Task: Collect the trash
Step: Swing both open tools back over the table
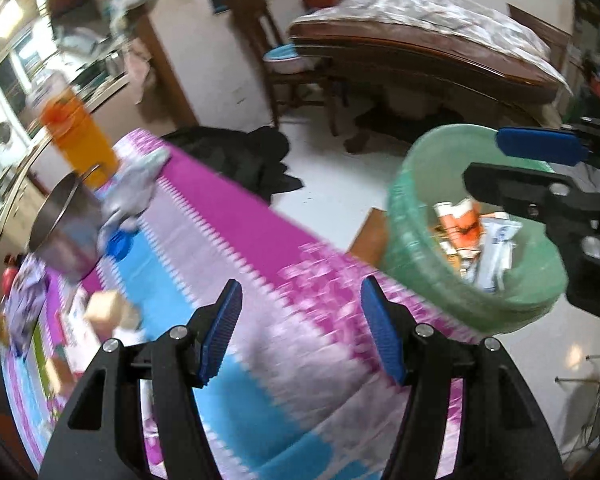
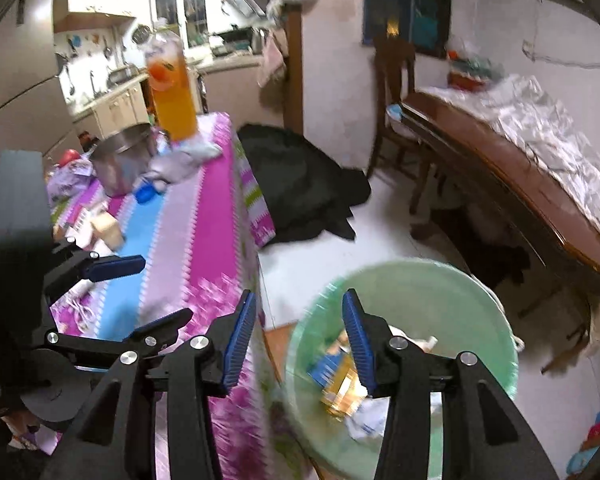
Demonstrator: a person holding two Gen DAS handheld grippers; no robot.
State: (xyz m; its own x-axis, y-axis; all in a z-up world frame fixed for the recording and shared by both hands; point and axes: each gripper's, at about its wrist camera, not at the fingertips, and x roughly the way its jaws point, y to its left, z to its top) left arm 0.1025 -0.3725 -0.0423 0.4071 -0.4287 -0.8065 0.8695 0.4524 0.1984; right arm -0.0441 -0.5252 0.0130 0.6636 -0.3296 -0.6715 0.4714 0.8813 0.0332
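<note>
My left gripper (image 1: 302,334) hangs open over the pink and blue tablecloth (image 1: 228,240) with nothing between its pads. On the cloth beyond it lie a crumpled grey-white wad (image 1: 136,184), a blue cap (image 1: 120,246) and a small tan box (image 1: 108,312). A green bin (image 1: 416,184) stands on the floor beside the table's end and holds wrappers and cartons (image 1: 480,240). My right gripper (image 2: 300,338) is open and empty above the gap between the table edge and the bin (image 2: 440,300). In the left wrist view the right gripper (image 1: 484,158) sits over the bin's mouth.
An orange drink bottle (image 1: 80,136) and a steel pot (image 1: 64,232) stand at the table's far end. A dark bag (image 2: 300,188) lies on the white floor. A wooden table (image 2: 520,184) with a chair (image 2: 396,92) is to the right.
</note>
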